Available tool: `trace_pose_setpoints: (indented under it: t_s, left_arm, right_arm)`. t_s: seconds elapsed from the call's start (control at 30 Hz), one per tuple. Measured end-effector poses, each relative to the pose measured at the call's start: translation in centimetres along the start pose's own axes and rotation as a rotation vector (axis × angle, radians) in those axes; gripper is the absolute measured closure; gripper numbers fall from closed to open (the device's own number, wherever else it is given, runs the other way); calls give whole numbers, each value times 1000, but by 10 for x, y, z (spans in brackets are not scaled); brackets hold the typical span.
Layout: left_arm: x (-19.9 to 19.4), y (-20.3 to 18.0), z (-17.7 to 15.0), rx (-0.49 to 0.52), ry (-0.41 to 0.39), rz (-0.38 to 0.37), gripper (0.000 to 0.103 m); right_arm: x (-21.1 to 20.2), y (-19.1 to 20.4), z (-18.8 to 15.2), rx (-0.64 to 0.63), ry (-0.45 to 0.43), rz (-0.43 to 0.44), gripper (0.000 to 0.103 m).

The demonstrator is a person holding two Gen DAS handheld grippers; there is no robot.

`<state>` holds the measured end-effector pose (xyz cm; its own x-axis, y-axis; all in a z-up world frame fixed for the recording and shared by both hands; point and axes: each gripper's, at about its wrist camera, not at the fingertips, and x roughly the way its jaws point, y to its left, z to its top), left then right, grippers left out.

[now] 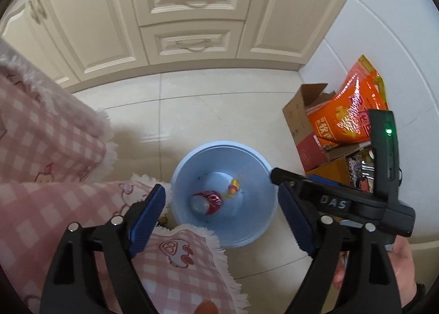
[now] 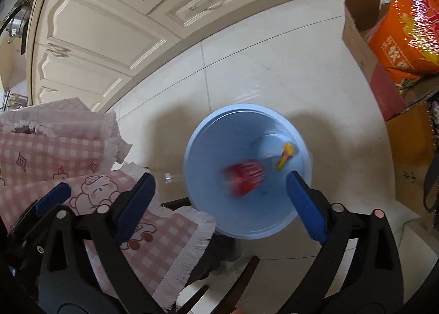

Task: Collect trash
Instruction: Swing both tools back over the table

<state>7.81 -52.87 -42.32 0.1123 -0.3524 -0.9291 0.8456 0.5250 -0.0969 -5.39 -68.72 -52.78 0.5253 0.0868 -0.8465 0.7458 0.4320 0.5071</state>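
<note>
One crushed red can (image 1: 207, 201) in blue bin (image 1: 255, 234)

the bin (image 1: 255, 166) is smooth pale-blue plastic with a soft sheen. floor tiles (image 1: 208, 100) are glossy and reflective. the pink checked cloth (image 1: 49, 149) looks woven, with a fuzzy fringe. cabinet doors (image 1: 90, 20) are satin cream. the box (image 1: 297, 119) is matt cardboard; the orange bag (image 1: 345, 113) is shiny film.

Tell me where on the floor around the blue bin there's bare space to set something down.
Bare tile runs between the blue bin and the cream cabinets, open and wide. It is crowded on the bin's right, where cardboard boxes and an orange bag stand, and on its left, where the pink checked cloth hangs close.
</note>
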Motion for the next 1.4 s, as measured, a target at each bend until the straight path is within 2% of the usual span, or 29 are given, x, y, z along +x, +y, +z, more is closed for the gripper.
trace_pose_setpoints:
  t_s: [0.13, 0.33, 0.43, 0.53, 0.67, 0.8, 1.07, 1.2, 1.4]
  left_arm:
    - [-16, -1, -4, -3, -48, 64, 13]
    - [-59, -8, -10, 21, -149, 85, 10]
    - [-90, -10, -12, 31, -208, 81, 10]
    - [-130, -14, -15, 50, -302, 80, 8]
    - [-193, -12, -23, 51, -454, 73, 6]
    - [-243, -5, -35, 39, -539, 80, 6]
    - [-335, 47, -60, -40, -655, 168, 6]
    - [-377, 86, -77, -122, -709, 229, 6]
    - [-442, 146, -105, -230, -773, 303, 6]
  right_arm:
    - [-17, 4, -1, -10, -38, -29, 6]
    - [-54, 28, -4, -52, -111, -42, 6]
    - [-76, 44, -7, -74, -153, -47, 6]
    - [-109, 66, -8, -105, -221, -38, 6]
    - [-159, 107, -13, -164, -319, -17, 6]
    - [-200, 150, -24, -234, -397, 9, 6]
    - [-256, 249, -58, -407, -489, 78, 6]
    - [-270, 298, -79, -483, -498, 107, 6]
    - [-288, 380, -113, -616, -506, 203, 6]
